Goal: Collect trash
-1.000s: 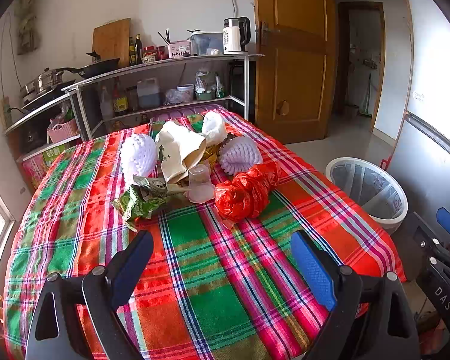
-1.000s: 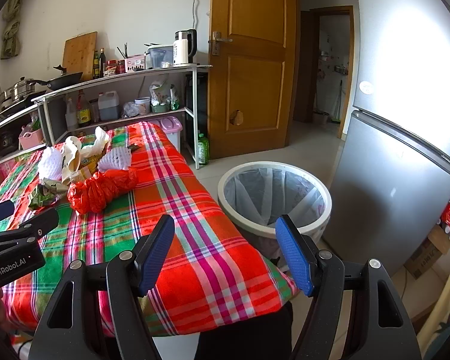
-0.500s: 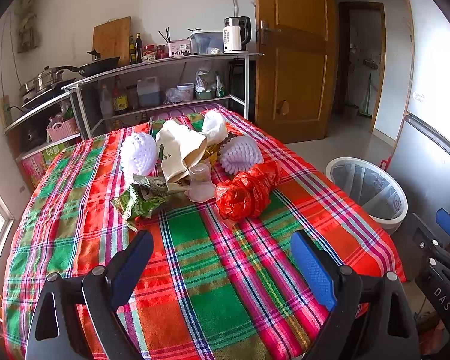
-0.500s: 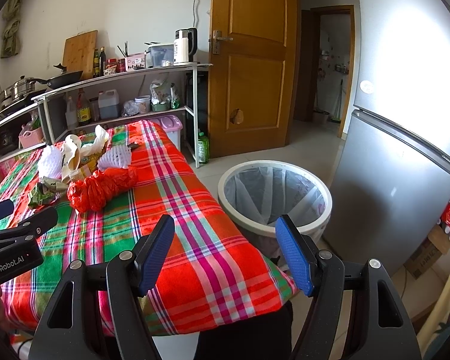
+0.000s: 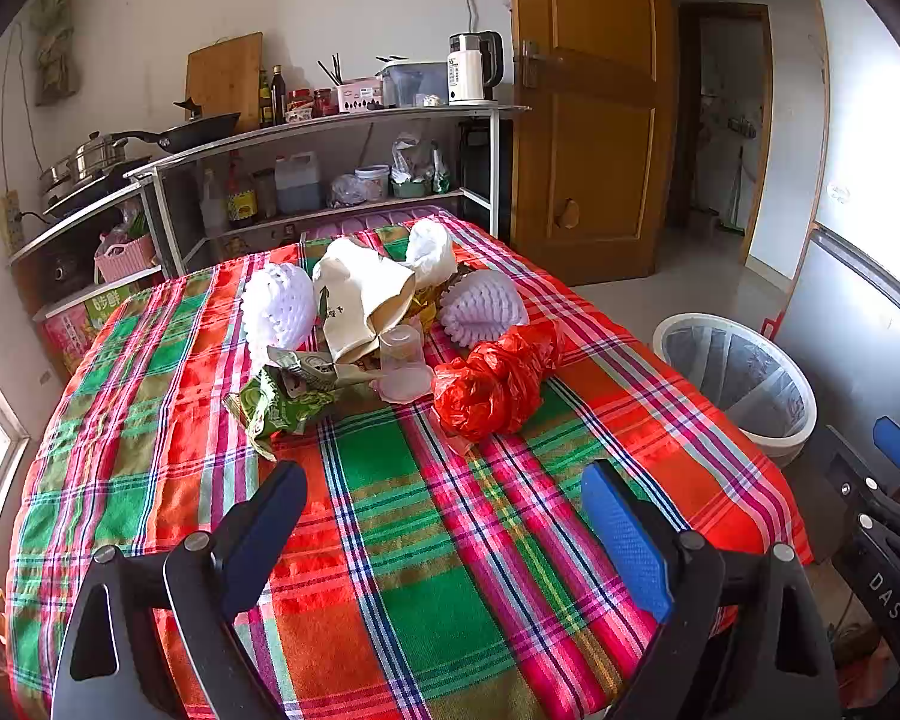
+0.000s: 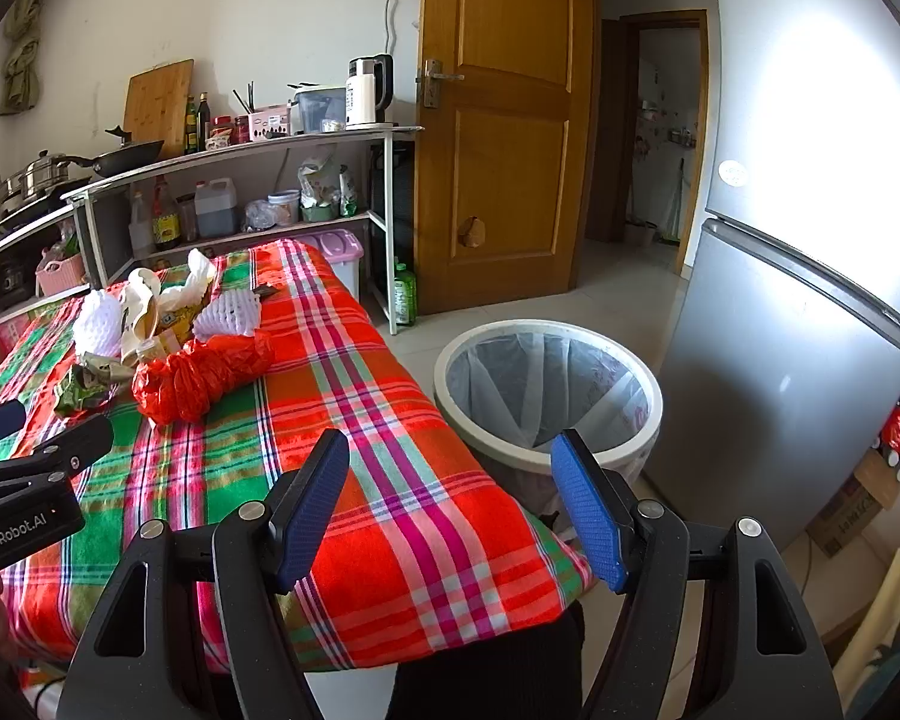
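Note:
A pile of trash lies mid-table on the plaid cloth (image 5: 426, 516): a red plastic bag (image 5: 495, 381), a green wrapper (image 5: 279, 405), a clear plastic cup (image 5: 399, 351), a beige paper bag (image 5: 360, 294) and two white foam fruit nets (image 5: 276, 306) (image 5: 480, 306). My left gripper (image 5: 444, 510) is open and empty, well short of the pile. My right gripper (image 6: 450, 492) is open and empty over the table's right corner, with the lined white trash bin (image 6: 546, 390) just beyond it. The red bag (image 6: 198, 372) also shows in the right wrist view.
The bin (image 5: 735, 381) stands on the floor right of the table, beside a grey fridge (image 6: 810, 360). Metal shelves (image 5: 330, 180) with bottles and pans stand behind the table. A wooden door (image 6: 504, 150) is at the back.

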`<control>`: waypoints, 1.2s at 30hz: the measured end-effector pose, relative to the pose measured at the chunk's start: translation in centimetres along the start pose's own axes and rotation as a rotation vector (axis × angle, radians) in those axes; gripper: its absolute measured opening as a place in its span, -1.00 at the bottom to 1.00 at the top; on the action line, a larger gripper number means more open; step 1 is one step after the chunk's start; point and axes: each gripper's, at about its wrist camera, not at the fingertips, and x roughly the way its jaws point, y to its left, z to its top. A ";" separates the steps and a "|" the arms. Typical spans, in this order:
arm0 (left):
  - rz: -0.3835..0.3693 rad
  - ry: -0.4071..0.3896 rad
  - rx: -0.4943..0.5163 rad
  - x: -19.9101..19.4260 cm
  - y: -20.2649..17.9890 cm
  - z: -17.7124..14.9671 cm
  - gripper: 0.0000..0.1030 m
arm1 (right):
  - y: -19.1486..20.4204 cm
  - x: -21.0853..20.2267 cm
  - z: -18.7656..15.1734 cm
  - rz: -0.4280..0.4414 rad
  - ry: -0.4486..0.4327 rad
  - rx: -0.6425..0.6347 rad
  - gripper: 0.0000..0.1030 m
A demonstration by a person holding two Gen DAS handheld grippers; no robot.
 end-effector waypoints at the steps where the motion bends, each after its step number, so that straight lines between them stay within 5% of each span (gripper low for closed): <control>1: 0.000 -0.001 0.000 0.0 0.0 0.0 0.82 | 0.0 0.0 0.0 0.000 0.000 0.000 0.37; 36: 0.006 -0.002 -0.001 0.0 0.1 -0.2 0.82 | 0.0 -0.1 -0.1 -0.002 0.003 0.001 0.37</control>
